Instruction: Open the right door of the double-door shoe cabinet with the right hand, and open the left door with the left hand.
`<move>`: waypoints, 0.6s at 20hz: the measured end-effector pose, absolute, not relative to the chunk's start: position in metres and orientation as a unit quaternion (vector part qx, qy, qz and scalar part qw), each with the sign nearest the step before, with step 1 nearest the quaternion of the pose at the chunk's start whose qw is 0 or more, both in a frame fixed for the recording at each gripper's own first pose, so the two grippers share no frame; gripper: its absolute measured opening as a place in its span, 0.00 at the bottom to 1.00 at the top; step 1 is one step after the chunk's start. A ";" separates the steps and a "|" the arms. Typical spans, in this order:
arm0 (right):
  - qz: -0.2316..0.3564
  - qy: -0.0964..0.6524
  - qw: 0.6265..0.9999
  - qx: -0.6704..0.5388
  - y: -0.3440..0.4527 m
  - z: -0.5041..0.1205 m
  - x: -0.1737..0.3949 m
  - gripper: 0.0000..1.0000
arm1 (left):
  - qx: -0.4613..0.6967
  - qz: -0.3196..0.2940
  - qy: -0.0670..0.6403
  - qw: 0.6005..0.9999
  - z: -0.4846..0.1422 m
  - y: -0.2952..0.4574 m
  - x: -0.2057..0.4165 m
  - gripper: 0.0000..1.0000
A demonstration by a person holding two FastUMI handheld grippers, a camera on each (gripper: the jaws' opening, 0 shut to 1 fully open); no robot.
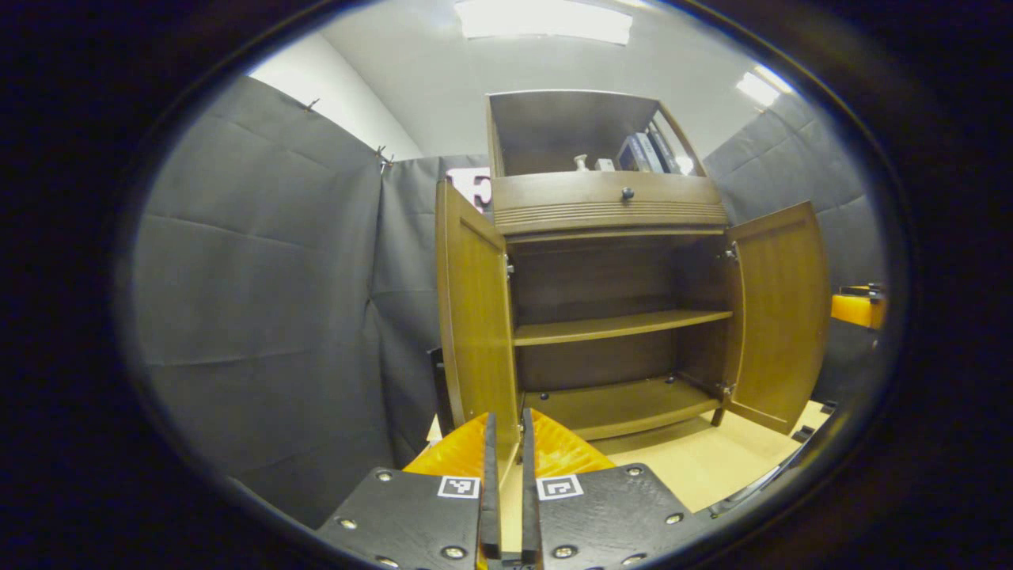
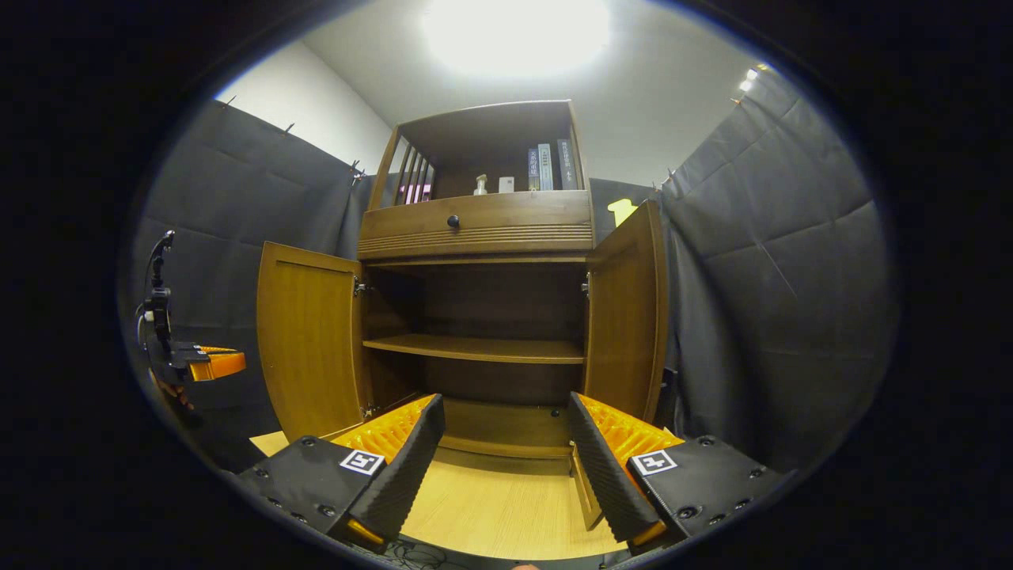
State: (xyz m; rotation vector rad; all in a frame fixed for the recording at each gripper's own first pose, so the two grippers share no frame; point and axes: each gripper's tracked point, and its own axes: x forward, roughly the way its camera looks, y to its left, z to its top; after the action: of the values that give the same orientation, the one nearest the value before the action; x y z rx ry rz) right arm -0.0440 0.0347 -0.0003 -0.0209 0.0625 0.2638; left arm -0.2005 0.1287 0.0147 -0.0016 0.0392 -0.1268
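Observation:
The brown wooden shoe cabinet (image 1: 609, 210) stands with both doors swung outward. In the left gripper view the left door (image 1: 475, 317) is seen almost edge-on and the right door (image 1: 779, 317) angles out. Inside are a bare shelf (image 1: 617, 324) and bottom board. My left gripper (image 1: 506, 419) is low in front of the left door, fingers nearly together with a thin slit and nothing held. My right gripper (image 2: 506, 467) is open before the cabinet's middle, beside the right door (image 2: 625, 317). The left door (image 2: 309, 340) has the left gripper (image 2: 214, 364) just off its free edge.
A drawer with a dark knob (image 2: 453, 222) sits above the doors. The top shelf holds books (image 2: 546, 166) and a small bottle (image 2: 480, 184). Light wooden floor (image 2: 491, 499) lies in front. Grey padded walls (image 1: 261, 317) close in on both sides. The right gripper (image 1: 859, 307) shows past the right door.

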 end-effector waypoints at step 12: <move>0.122 0.032 0.992 -0.004 0.002 0.002 -0.083 0.97 | -0.004 -0.065 0.010 0.998 0.036 0.103 -0.265 0.37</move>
State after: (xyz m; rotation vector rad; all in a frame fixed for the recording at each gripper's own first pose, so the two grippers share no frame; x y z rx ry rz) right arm -0.0829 0.0024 0.0021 -0.0089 0.0650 0.2449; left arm -0.2652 0.1034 0.0361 -0.0083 0.0200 -0.1292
